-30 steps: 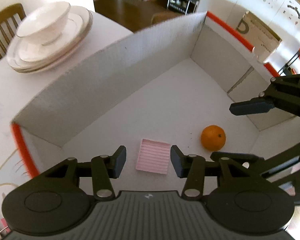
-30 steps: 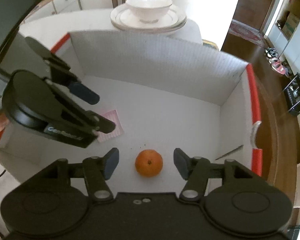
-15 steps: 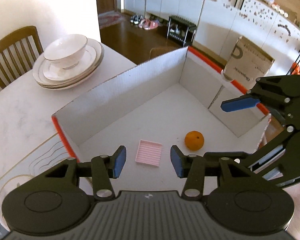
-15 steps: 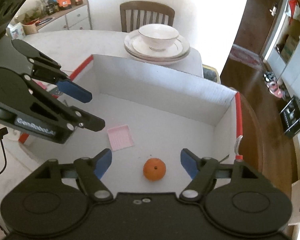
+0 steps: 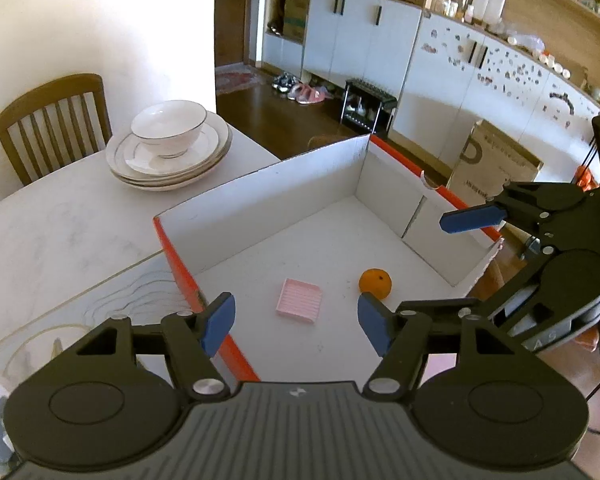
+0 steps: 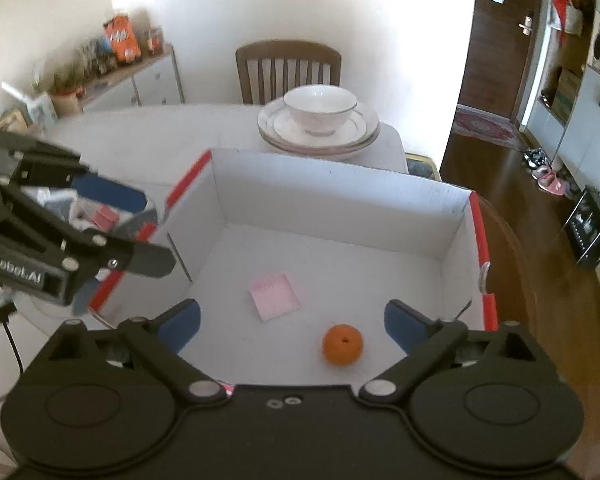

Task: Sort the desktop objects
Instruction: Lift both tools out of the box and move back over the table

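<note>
A white cardboard box point(image 5: 260, 196) with orange rims stands open on the table. On its floor lie a pink notepad point(image 5: 300, 306) and an orange point(image 5: 375, 283), a little apart. My left gripper point(image 5: 296, 326) hovers above the box's near left corner. Its jaws are opening with nothing held between them. My right gripper point(image 6: 292, 322) hangs above the near edge of the box point(image 6: 340, 200), over the notepad point(image 6: 275, 296) and the orange point(image 6: 342, 344). Its jaws are opening wide and are empty. Each gripper shows in the other's view: right gripper point(image 5: 456, 260), left gripper point(image 6: 136, 228).
A bowl on stacked plates point(image 5: 168, 148) sits on the white table point(image 5: 60, 232) behind the box, with a wooden chair point(image 5: 52, 120) beyond. Small items lie left of the box under the left gripper. A brown carton point(image 5: 496, 168) stands on the floor to the right.
Both grippers have lifted up and back out of the box, and their jaws have widened. The notepad and the orange stay on the box floor.
</note>
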{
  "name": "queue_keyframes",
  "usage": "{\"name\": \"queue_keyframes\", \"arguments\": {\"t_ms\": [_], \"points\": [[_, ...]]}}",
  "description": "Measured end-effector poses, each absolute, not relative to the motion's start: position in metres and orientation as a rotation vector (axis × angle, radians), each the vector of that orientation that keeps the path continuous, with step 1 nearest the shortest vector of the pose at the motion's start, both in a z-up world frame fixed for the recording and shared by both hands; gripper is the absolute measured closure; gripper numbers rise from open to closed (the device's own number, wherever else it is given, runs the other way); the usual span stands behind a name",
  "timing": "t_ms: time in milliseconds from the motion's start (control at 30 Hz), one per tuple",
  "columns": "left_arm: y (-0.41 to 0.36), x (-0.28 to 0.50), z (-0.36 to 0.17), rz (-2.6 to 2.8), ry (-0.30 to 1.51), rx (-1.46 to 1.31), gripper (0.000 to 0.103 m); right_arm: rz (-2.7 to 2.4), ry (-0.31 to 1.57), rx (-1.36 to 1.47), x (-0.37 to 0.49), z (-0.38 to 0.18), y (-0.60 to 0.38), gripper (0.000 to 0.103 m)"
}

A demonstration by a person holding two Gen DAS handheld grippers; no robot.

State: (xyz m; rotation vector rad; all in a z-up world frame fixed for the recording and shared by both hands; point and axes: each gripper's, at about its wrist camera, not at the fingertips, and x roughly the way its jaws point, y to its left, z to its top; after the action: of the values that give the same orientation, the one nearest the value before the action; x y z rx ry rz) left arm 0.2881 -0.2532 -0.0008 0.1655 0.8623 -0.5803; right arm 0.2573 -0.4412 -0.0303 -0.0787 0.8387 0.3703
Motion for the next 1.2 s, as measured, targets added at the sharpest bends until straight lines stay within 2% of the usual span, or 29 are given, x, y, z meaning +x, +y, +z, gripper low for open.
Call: {"name": "queue_keyframes", "arguments": {"t_ms": [333,400,733,800,1200], "points": [[-0.220,0.255,0.004,-0.578,0.807,0.134,0.035,0.338,0.750,-0.036,0.236,-0.019,-0.419,0.001],[-0.211,0.248,0.004,-0.577,0.794,0.126,0.028,0.325,0.742,-0.033,0.233,-0.018,-0.413,0.001],[-0.166,0.224,0.002,-0.549,0.735,0.110,0.012,0.266,0.691,-0.035,0.217,-0.017,-0.376,0.001],[-0.156,0.219,0.002,-0.541,0.723,0.109,0.000,0.263,0.686,-0.025,0.215,-0.017,-0.368,0.001],[-0.076,0.188,-0.007,-0.473,0.645,0.111,0.000,0.206,0.635,-0.010,0.199,-0.016,-0.304,0.001]]}}
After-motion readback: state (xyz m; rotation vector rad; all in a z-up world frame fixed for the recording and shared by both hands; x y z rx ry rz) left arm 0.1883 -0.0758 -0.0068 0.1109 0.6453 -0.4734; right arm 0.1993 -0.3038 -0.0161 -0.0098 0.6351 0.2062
